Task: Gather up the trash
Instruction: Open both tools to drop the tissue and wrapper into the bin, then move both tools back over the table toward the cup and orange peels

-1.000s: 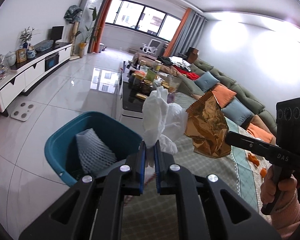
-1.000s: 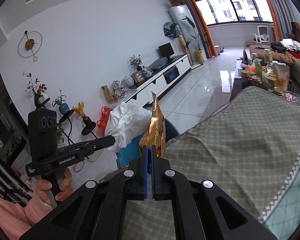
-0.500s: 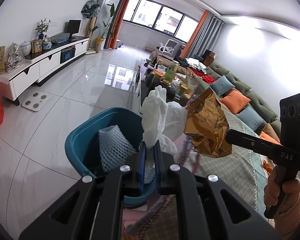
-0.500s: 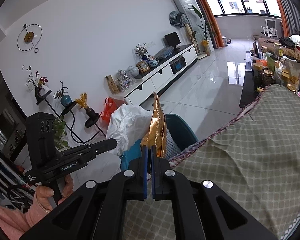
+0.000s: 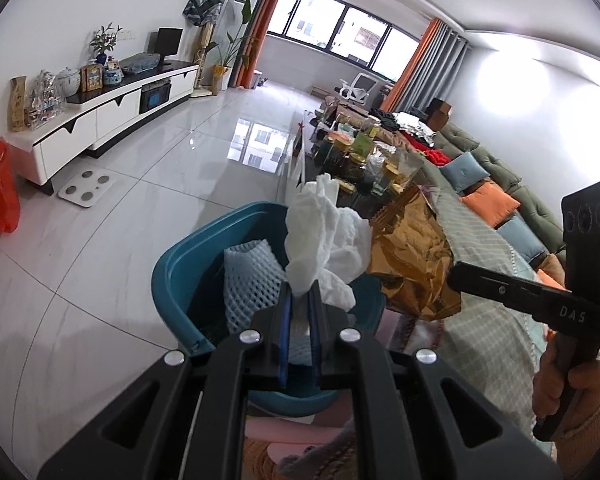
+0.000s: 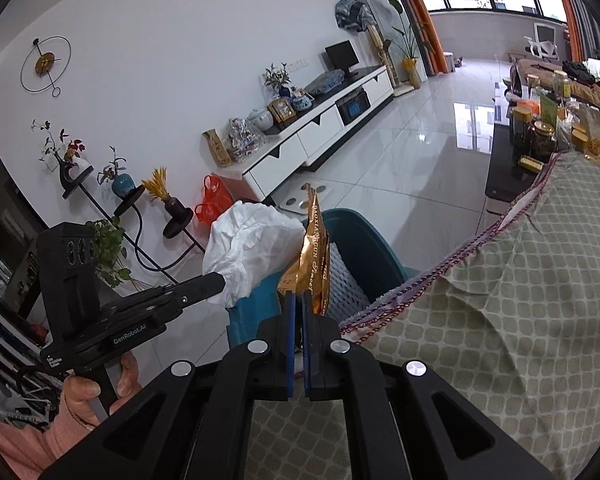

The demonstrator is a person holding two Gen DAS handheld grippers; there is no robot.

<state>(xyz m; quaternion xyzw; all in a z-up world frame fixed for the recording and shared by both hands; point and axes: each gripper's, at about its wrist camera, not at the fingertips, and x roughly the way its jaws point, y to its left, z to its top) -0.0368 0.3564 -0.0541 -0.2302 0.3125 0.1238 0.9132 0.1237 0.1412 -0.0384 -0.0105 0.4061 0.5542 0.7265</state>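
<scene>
Item 1: crumpled white tissue (image 5: pixel 324 240). Centre of the left wrist view, standing up out of the left gripper (image 5: pixel 300 300), long axis roughly vertical, loose end pointing to the top of the frame. It hangs above the open mouth of the teal bin (image 5: pixel 188 264). The left gripper's blue pads are pinched together on the tissue's lower end, with only a narrow slit between them.

Item 2: gold foil wrapper (image 6: pixel 312 256). Centre of the right wrist view, seen edge-on, long axis upright, pointed tip toward the top of the frame. The right gripper (image 6: pixel 298 308) is clamped on its bottom edge, pads almost meeting. In the left wrist view the wrapper sits right of centre, touching the tissue.

Item 3: teal bin, lower centre of the left wrist view, on the tiled floor. White foam netting (image 5: pixel 252 280) lies inside, against the left part of the opening.

Item 4: green checked cloth (image 6: pixel 500 320), lower right of the right wrist view, its edge beside the bin.
</scene>
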